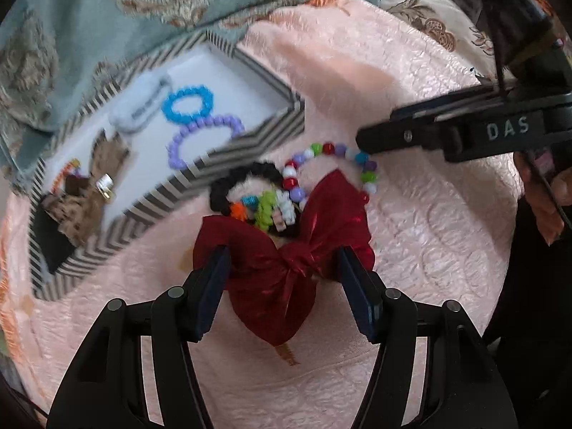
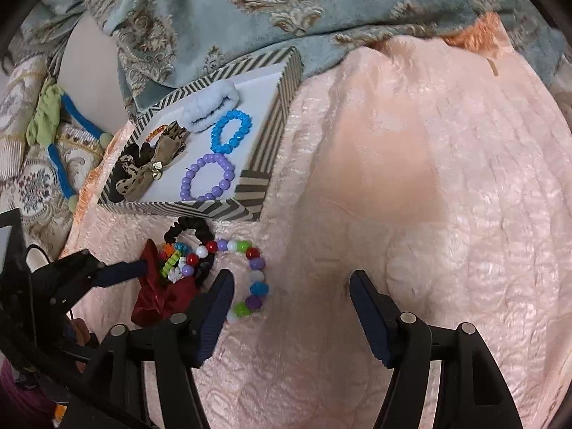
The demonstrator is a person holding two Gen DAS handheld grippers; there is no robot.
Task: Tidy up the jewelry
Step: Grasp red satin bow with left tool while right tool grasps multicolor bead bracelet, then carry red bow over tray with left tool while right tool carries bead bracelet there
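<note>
Two grippers were seen over a pink quilted cloth (image 2: 411, 178). The left gripper (image 1: 282, 275) was held with its jaws apart, one on either side of a red satin bow (image 1: 286, 261); whether the pads pressed on the fabric could not be told. The bow was laid flat, its long axis running across the gap between the fingers, its tails pointing toward the camera. Just beyond it a black scrunchie (image 1: 246, 186) with small coloured clips and a multicoloured bead bracelet (image 1: 336, 168) were piled together, touching. The right gripper (image 2: 291, 307) was held open with nothing between its fingers, its left finger just beside the bracelet. A striped box (image 2: 271, 136) was set beyond the pile, and a blue bracelet (image 2: 230, 132), a purple bracelet (image 2: 207, 177) and a pale blue scrunchie (image 2: 211, 111) were lying in it.
</note>
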